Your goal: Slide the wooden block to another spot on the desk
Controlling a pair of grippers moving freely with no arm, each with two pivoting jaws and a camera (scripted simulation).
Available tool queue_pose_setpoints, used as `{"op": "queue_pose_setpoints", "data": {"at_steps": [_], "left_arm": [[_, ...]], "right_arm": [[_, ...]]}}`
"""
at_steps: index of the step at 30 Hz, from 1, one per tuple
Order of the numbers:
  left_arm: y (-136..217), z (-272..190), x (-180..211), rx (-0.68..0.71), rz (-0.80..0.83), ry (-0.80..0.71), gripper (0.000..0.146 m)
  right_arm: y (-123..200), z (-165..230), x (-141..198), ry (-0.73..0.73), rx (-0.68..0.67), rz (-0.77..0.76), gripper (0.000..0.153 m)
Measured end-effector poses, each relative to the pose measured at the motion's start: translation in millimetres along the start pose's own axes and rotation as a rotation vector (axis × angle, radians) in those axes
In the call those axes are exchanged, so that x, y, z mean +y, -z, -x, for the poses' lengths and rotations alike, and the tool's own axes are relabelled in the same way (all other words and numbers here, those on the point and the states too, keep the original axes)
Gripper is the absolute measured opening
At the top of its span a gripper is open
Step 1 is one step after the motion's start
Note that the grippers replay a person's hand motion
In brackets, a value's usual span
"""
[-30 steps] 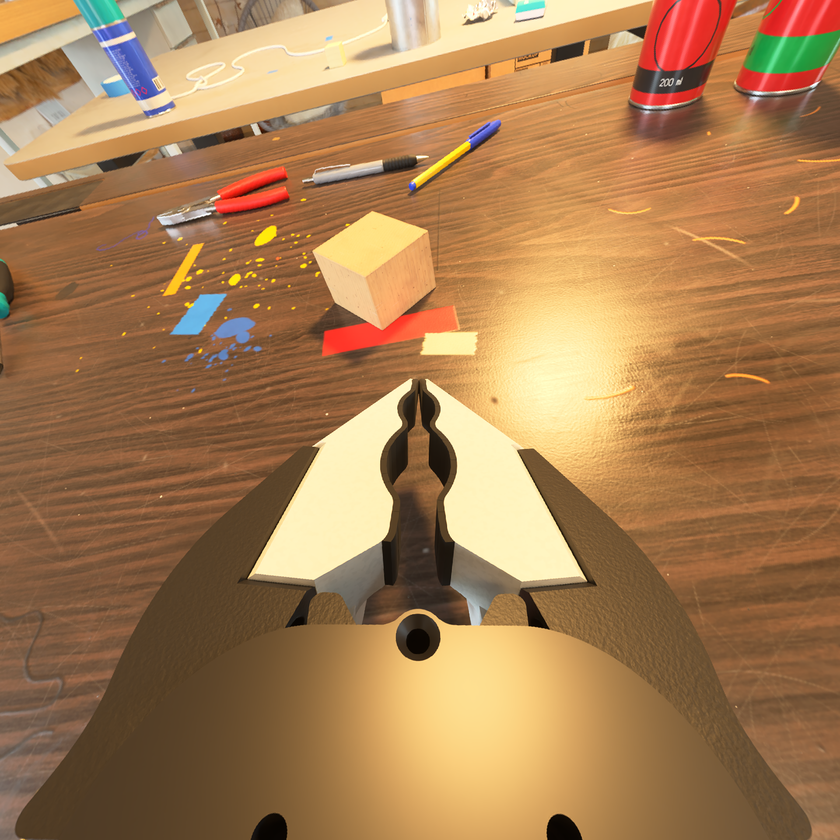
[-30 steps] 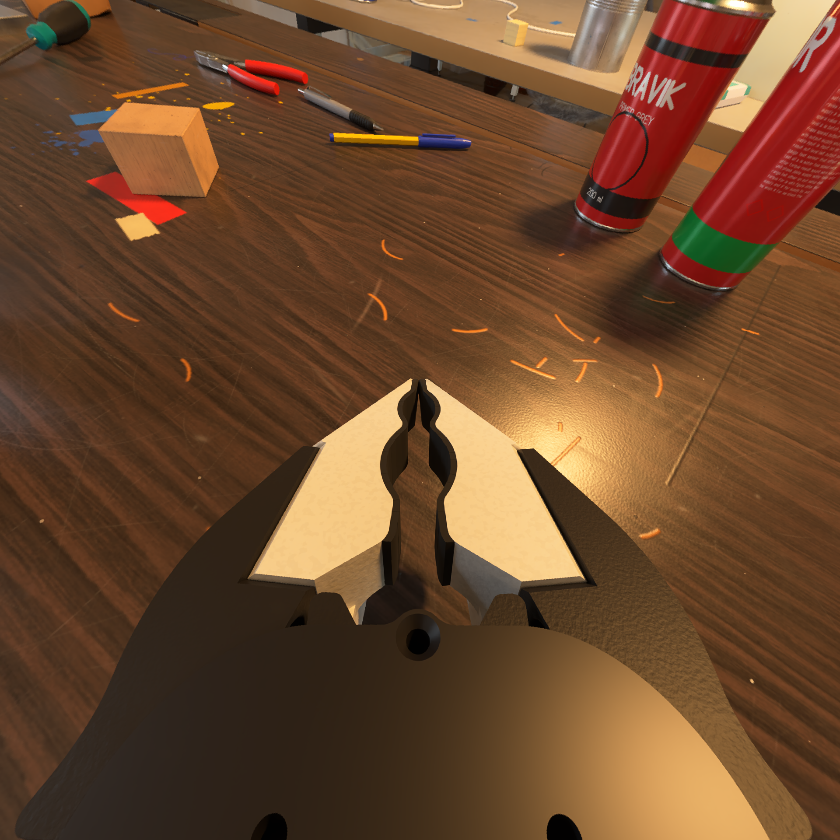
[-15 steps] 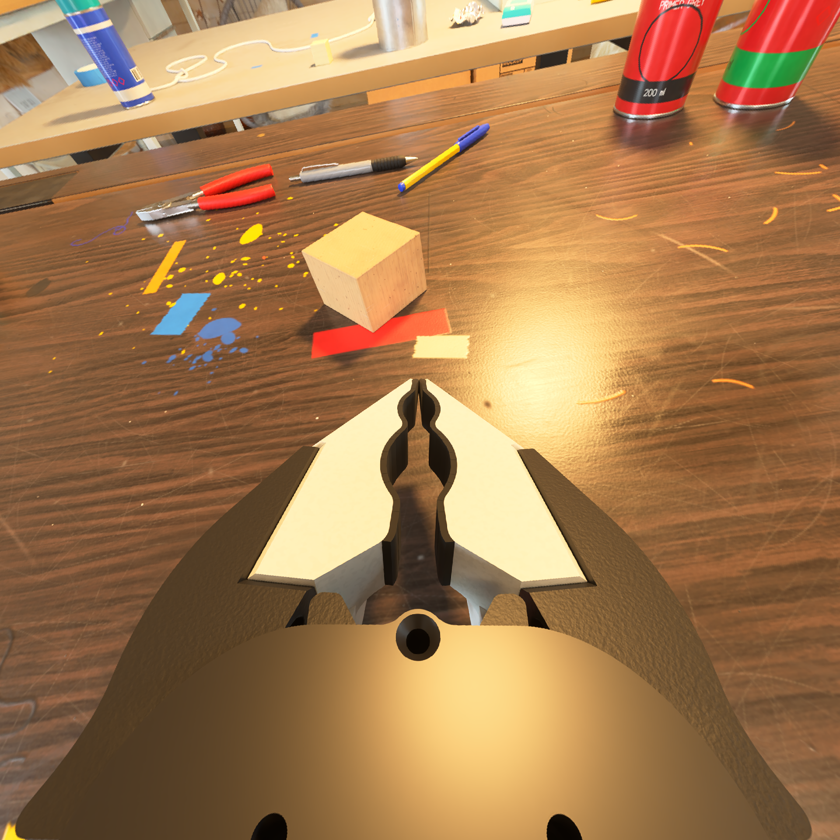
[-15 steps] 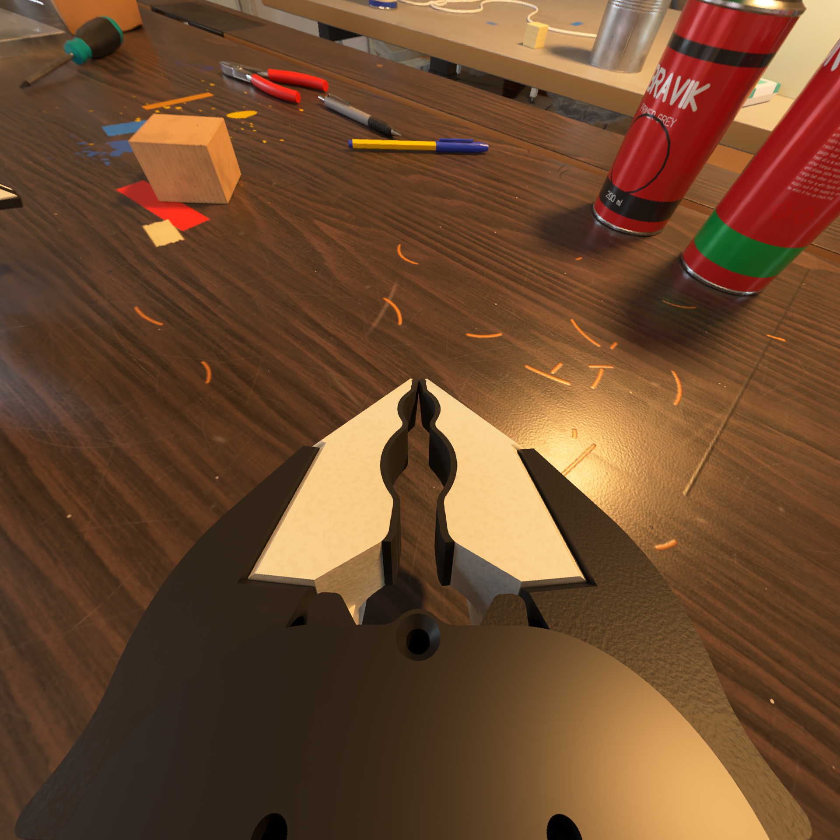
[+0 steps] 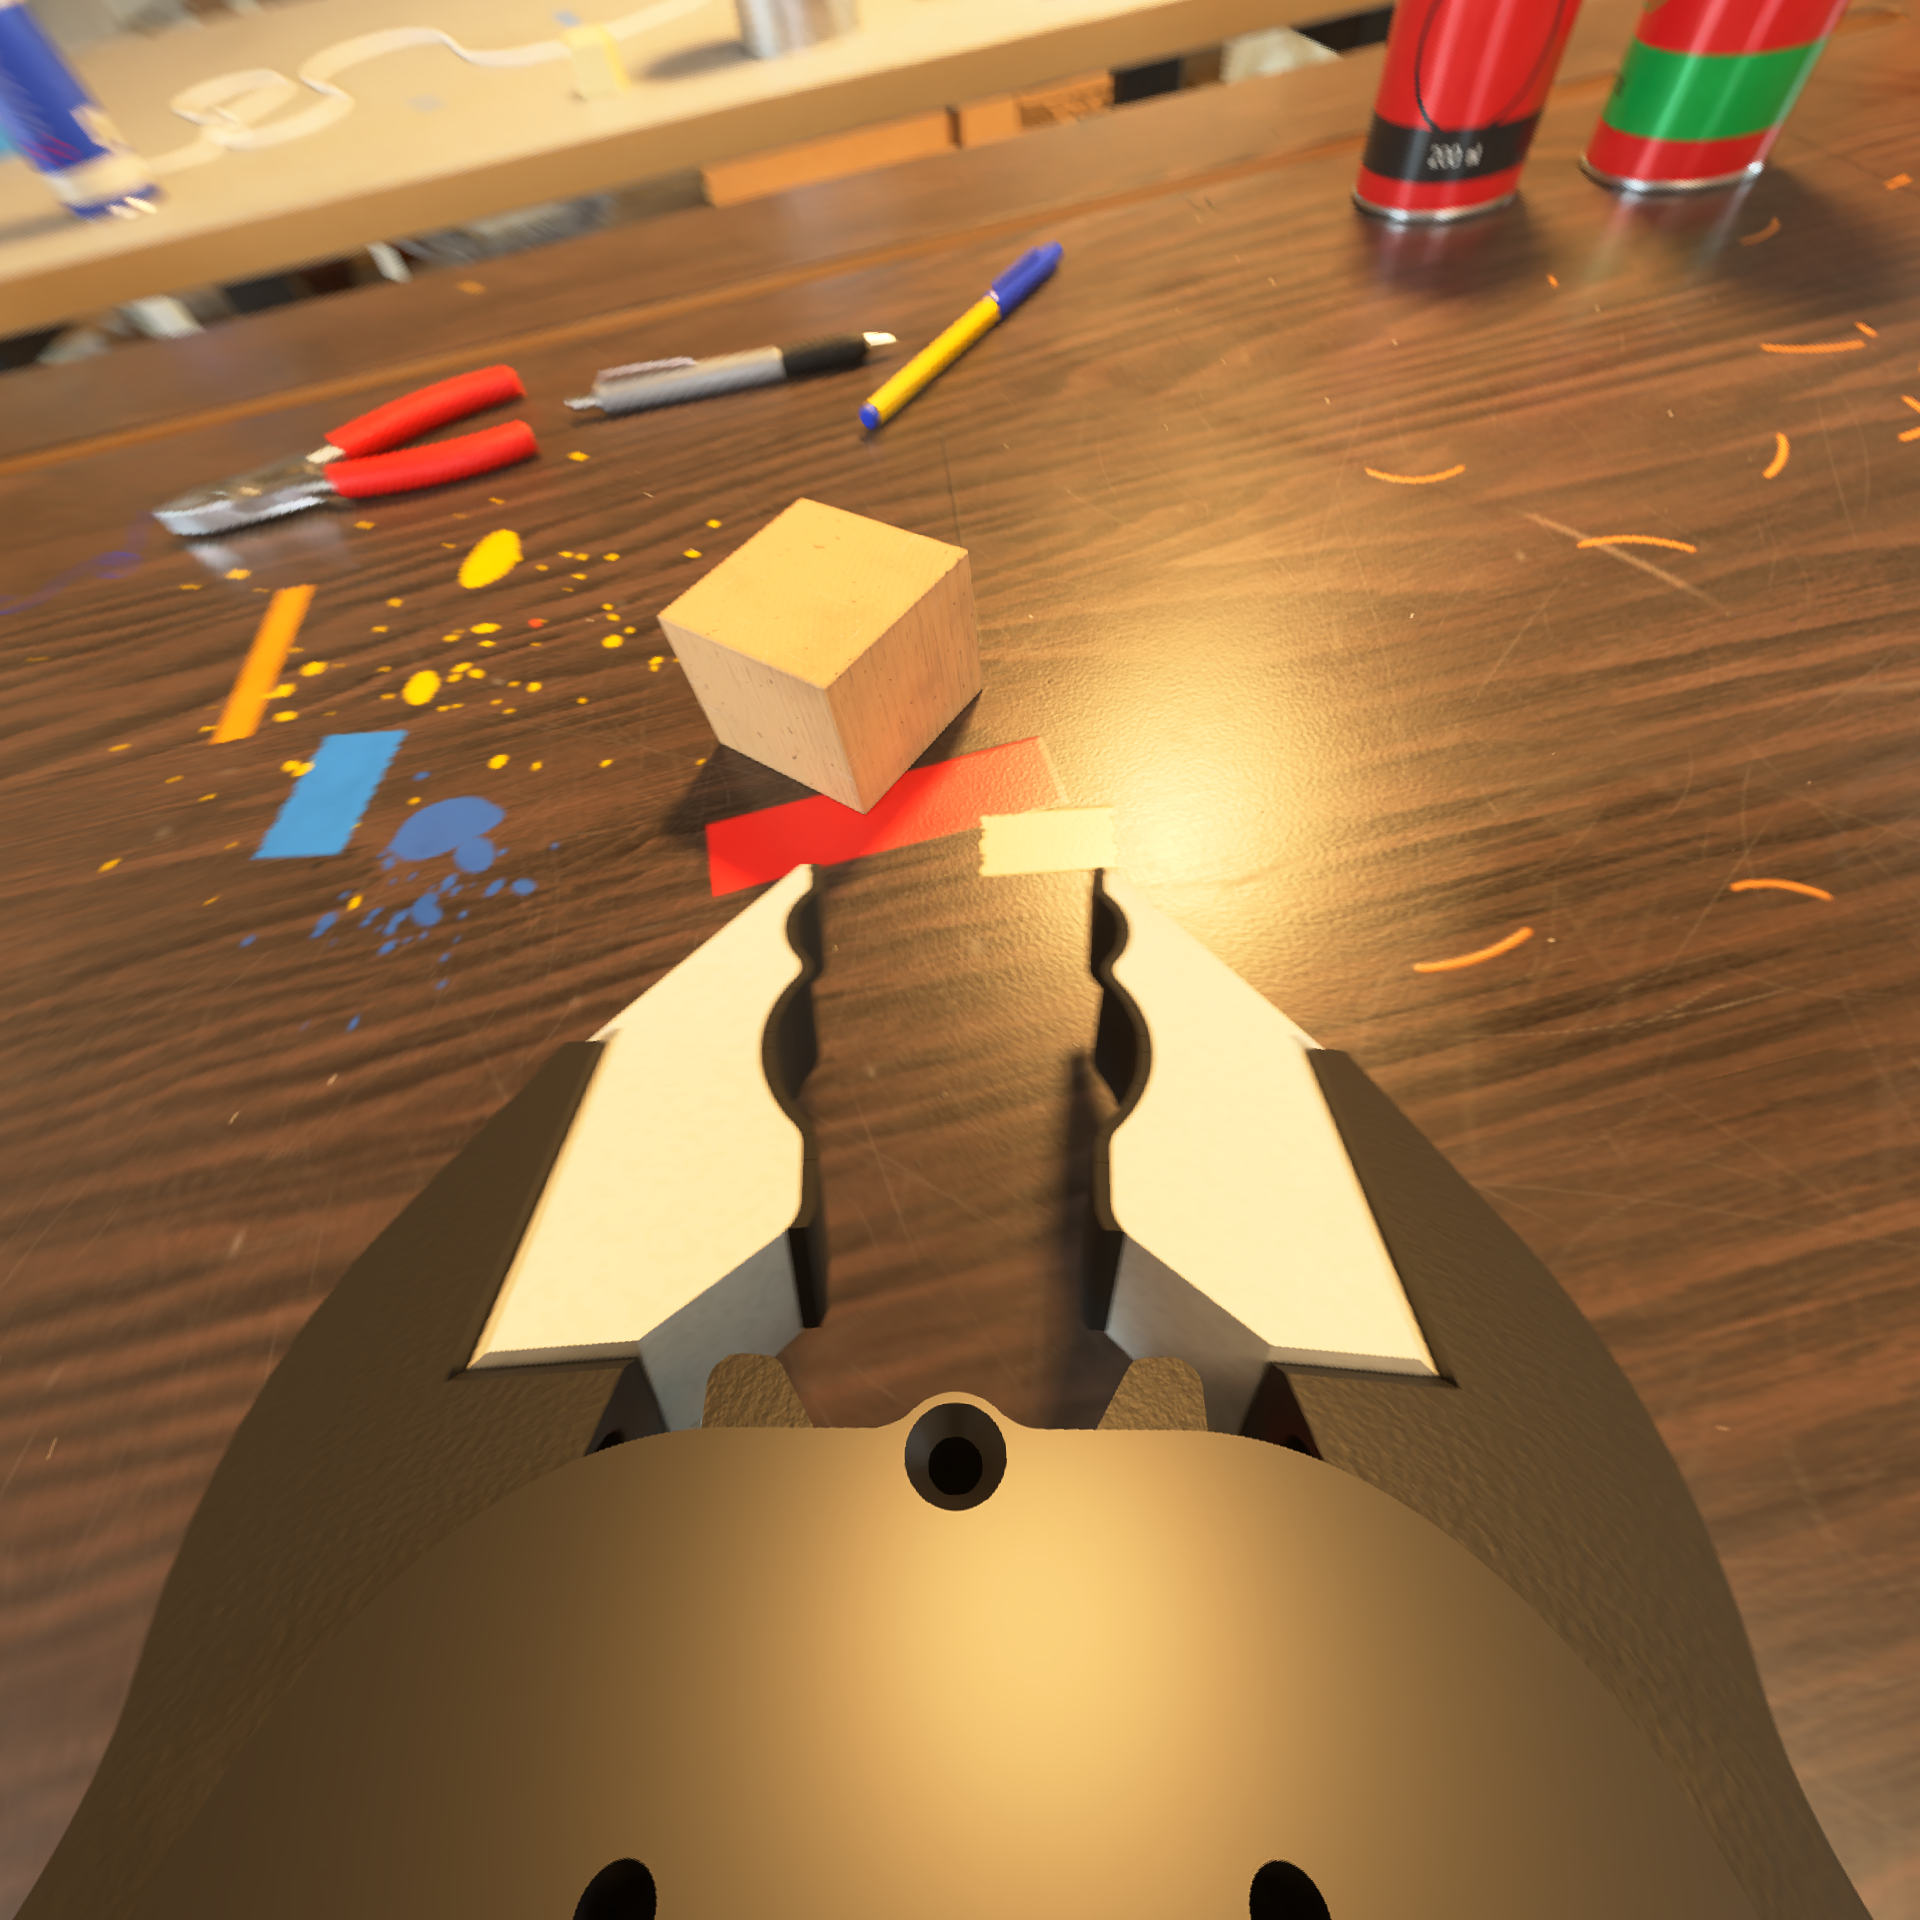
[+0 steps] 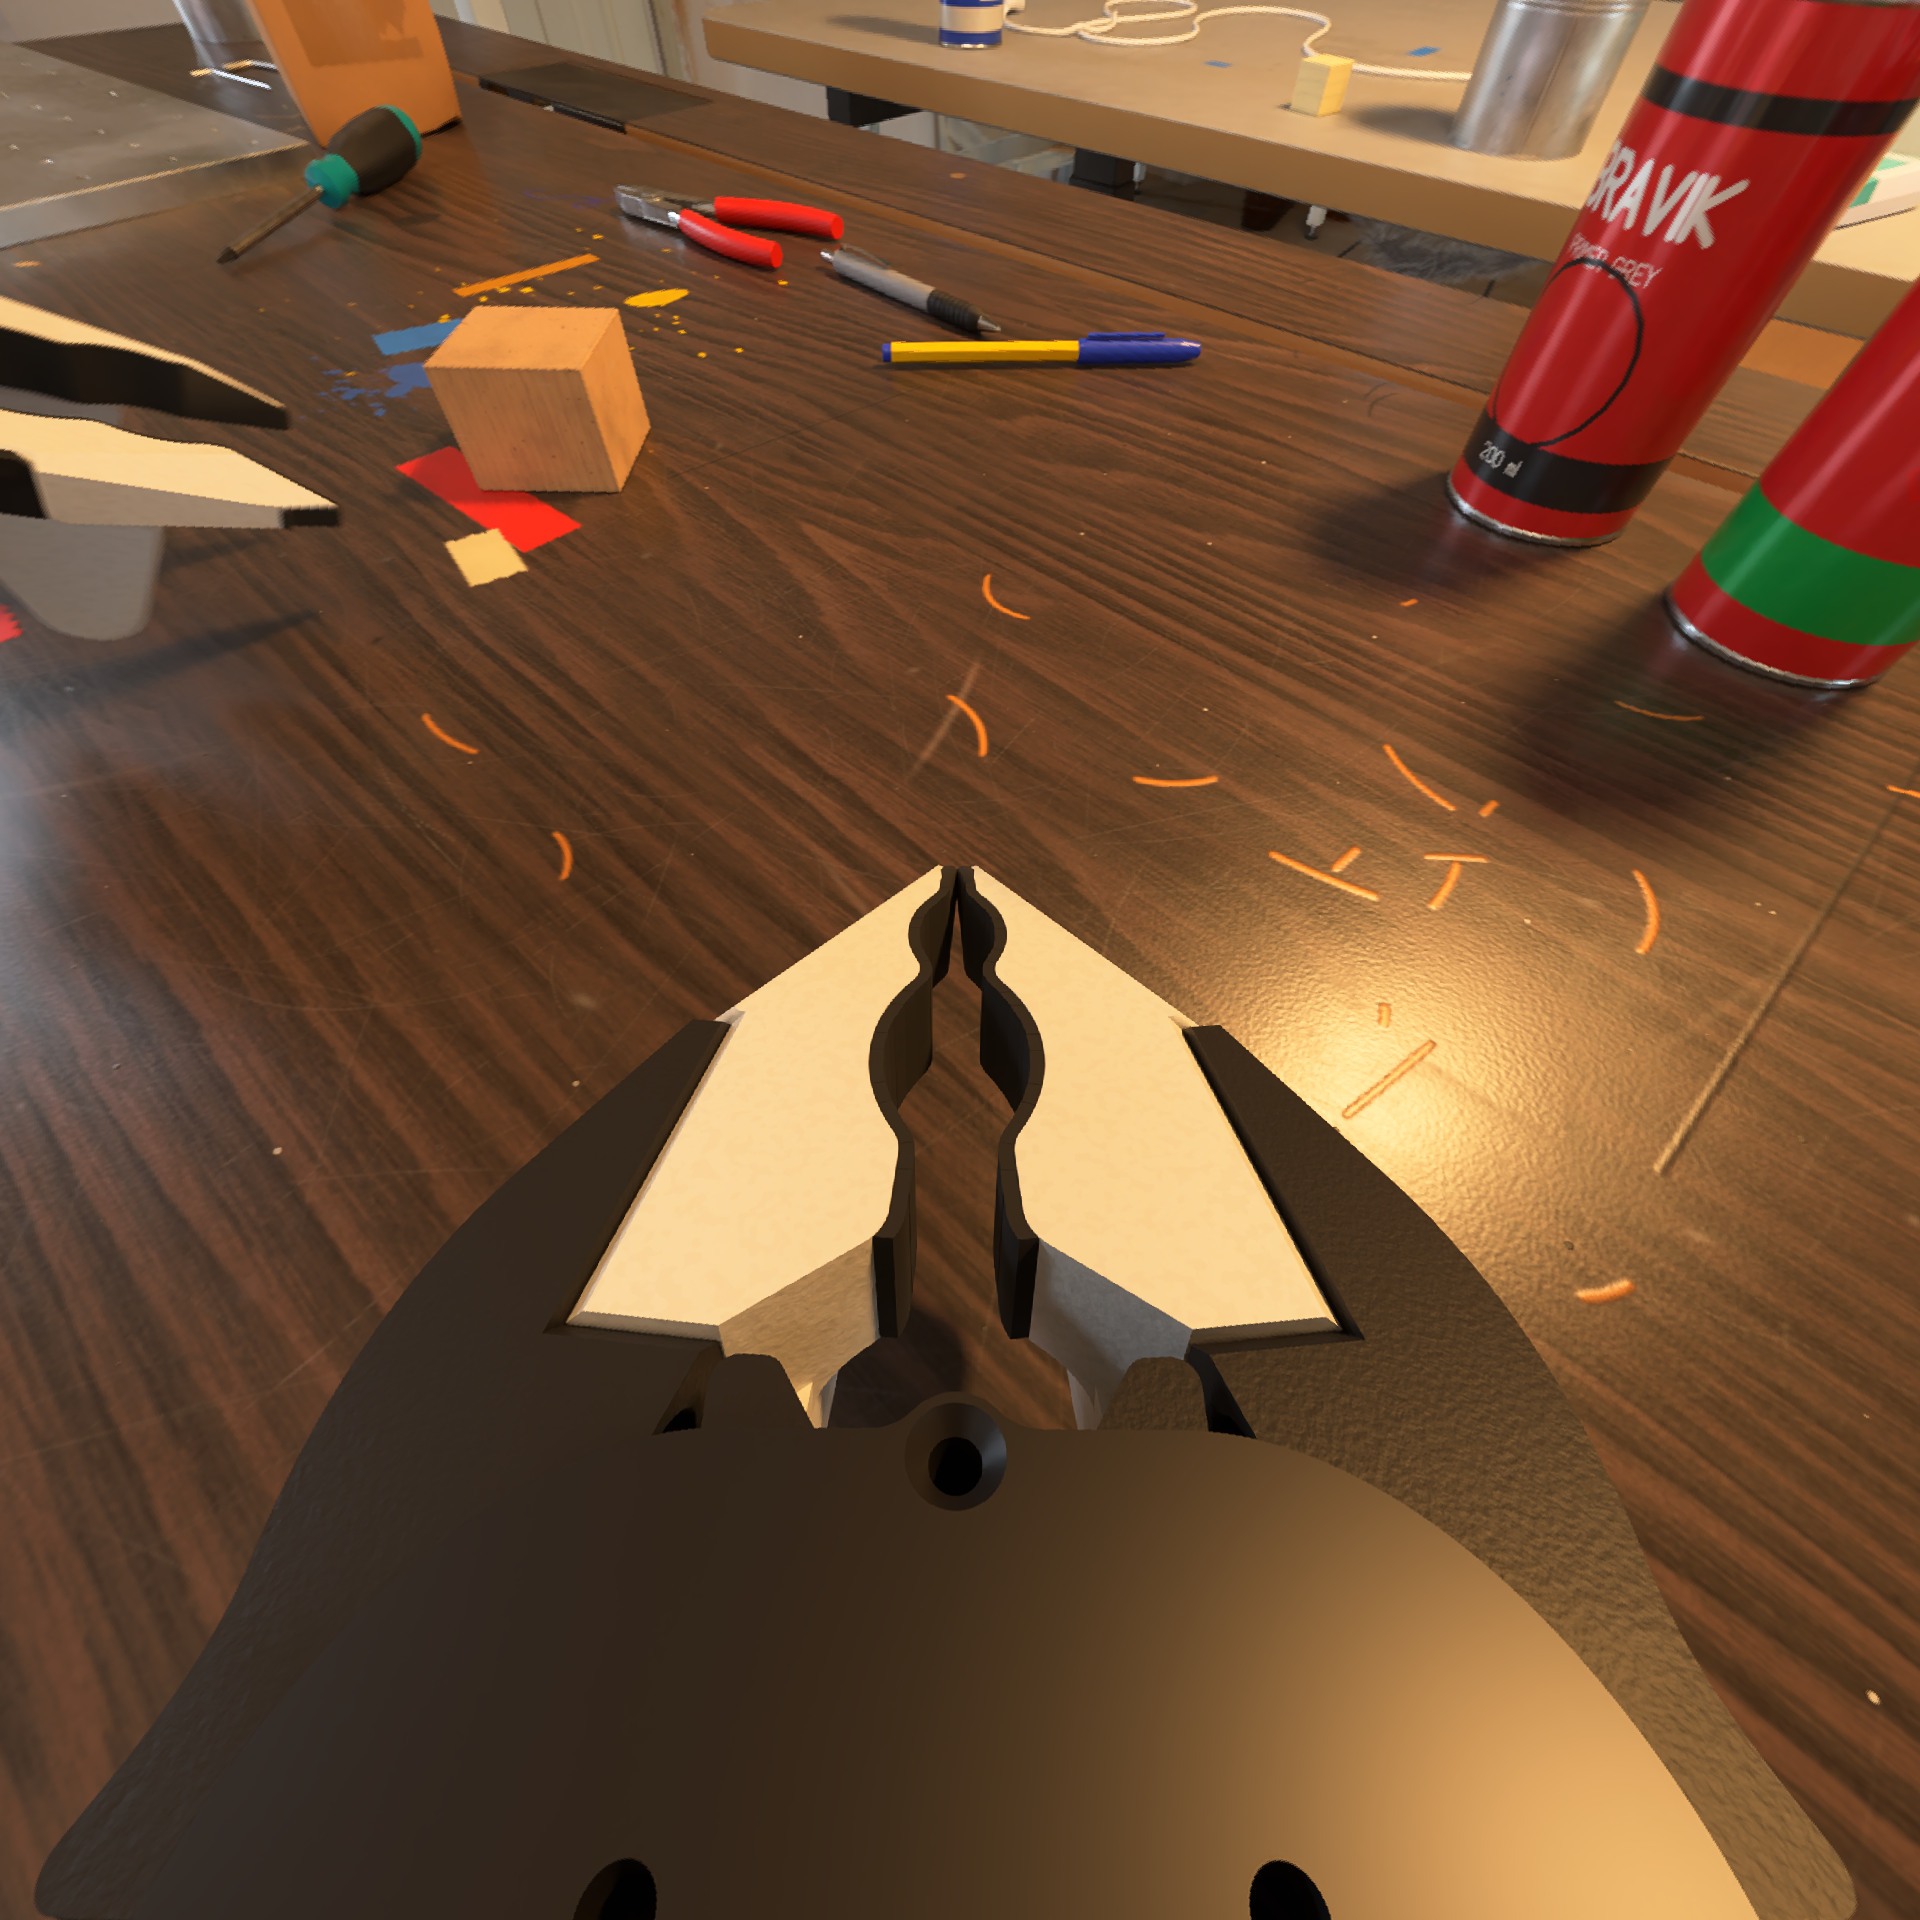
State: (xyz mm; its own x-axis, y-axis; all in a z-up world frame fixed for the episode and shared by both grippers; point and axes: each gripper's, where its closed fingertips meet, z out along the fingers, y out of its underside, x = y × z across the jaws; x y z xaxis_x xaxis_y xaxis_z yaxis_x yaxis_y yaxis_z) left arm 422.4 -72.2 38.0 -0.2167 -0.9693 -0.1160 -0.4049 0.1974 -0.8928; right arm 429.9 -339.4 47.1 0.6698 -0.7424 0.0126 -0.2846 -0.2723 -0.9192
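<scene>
Two tongs, left tongs [image 5: 954, 883] spread wide near pale square-edged wooden block [image 5: 831, 644]; right tongs [image 6: 956, 878] pinched together

Showing white lettering and a small volume mark on the red spray can [image 6: 1631, 312] standing on the worktop [image 6: 1039, 644]; too blurred elsewhere to read.

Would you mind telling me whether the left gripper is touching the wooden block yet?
Apart. The left wrist view shows the open left gripper short of the wooden block, with red tape and bare desk between fingertips and block.
</scene>
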Motion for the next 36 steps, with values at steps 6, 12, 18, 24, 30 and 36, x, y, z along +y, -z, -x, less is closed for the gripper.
{"op": "queue_pose_setpoints", "data": {"at_steps": [6,12,18,24,30,36], "left_arm": [[-36.5,25.0,-1.7,0.200,0.084,0.016,0.095],[-72.8,42.2,-13.7,0.402,0.124,0.055,0.100],[-93.2,33.4,-19.1,0.529,0.147,-0.099,0.104],[-91.9,24.9,-16.7,0.650,0.183,-0.103,0.079],[-74.6,21.8,-8.1,0.620,0.178,-0.117,0.066],[-50.2,12.3,3.3,0.630,0.190,-0.090,0.067]], "right_arm": [[0.5,10.3,-2.7,-0.015,-0.080,-0.016,0.000],[-0.2,17.2,-1.1,-0.002,-0.126,-0.011,0.000],[-1.8,21.9,2.6,-0.004,-0.161,0.009,0.000],[-2.8,24.5,6.0,0.020,-0.174,0.028,0.000],[-2.5,28.4,8.1,0.042,-0.190,0.042,0.000],[-1.7,34.5,9.5,0.071,-0.210,0.049,0.000]]}}
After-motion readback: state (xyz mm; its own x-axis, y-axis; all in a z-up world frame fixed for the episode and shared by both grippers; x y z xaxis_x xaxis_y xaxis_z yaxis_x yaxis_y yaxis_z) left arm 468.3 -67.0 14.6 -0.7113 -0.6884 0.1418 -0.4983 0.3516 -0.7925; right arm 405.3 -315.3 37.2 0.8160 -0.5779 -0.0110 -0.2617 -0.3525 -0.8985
